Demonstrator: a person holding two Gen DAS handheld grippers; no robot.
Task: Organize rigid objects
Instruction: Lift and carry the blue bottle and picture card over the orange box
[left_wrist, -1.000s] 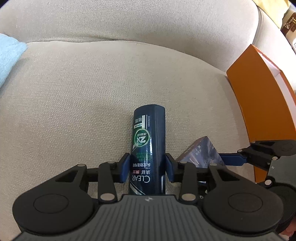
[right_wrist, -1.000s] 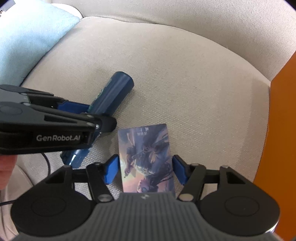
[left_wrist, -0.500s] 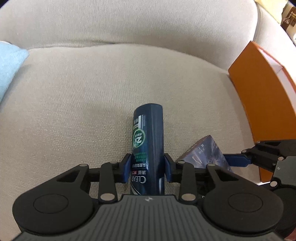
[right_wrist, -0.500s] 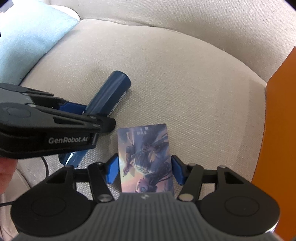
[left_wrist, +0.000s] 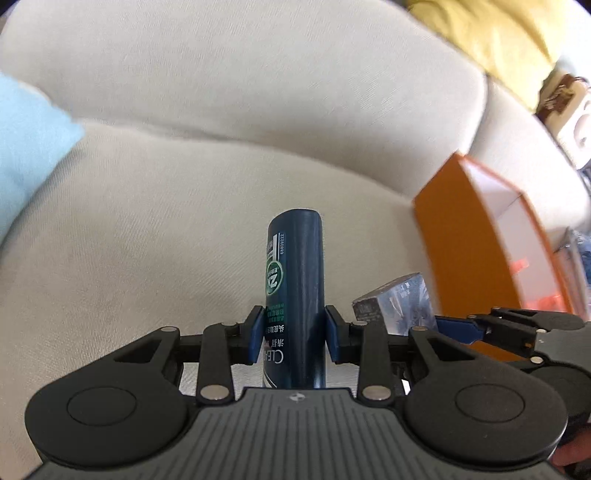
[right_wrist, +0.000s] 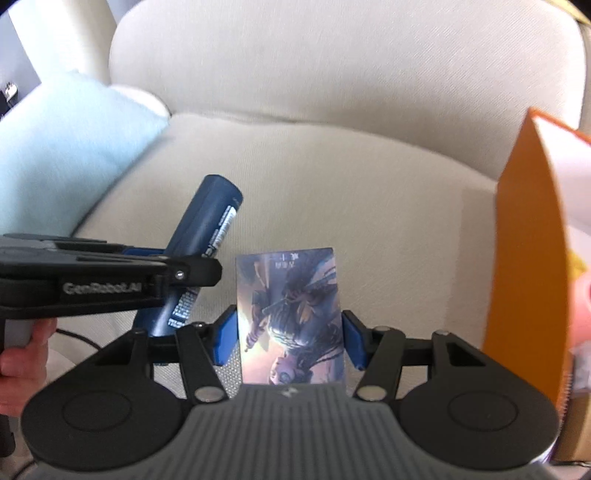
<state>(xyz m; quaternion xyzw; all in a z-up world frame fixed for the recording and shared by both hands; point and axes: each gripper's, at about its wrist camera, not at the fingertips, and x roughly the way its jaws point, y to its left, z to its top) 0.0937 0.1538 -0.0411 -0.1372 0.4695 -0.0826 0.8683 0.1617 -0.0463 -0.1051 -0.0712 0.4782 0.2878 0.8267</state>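
Since the earlier frames both held things have come up off the beige fabric sofa seat (left_wrist: 155, 236), and more of the sofa's back cushion and of the open orange cardboard box (left_wrist: 476, 236) now shows. The left hand-held gripper (left_wrist: 294, 339) has also narrowed its blue pads onto the dark blue cylindrical plastic bottle with a green round label (left_wrist: 295, 280); the change over the last instant is slight, and the pads press against both sides of the bottle near its cap end. The bottle points away from the camera, its flat base tilted up and clear of the seat.

The right hand-held gripper (right_wrist: 290, 341) is clamped on the flat rectangular box printed with a blue and orange figure illustration (right_wrist: 291, 317), one blue pad against each long edge. In the right wrist view that box stands in front of the seat, with the bottle just beside it on the left, slanting up from the left hand-held gripper's black body. A hand (right_wrist: 22, 354) grips that gripper's handle at the picture's left edge.

The orange cardboard box stands at the right end of the seat, its white inside visible. A pale blue cushion (right_wrist: 70, 147) lies at the left end. The pictures are somewhat blurred.
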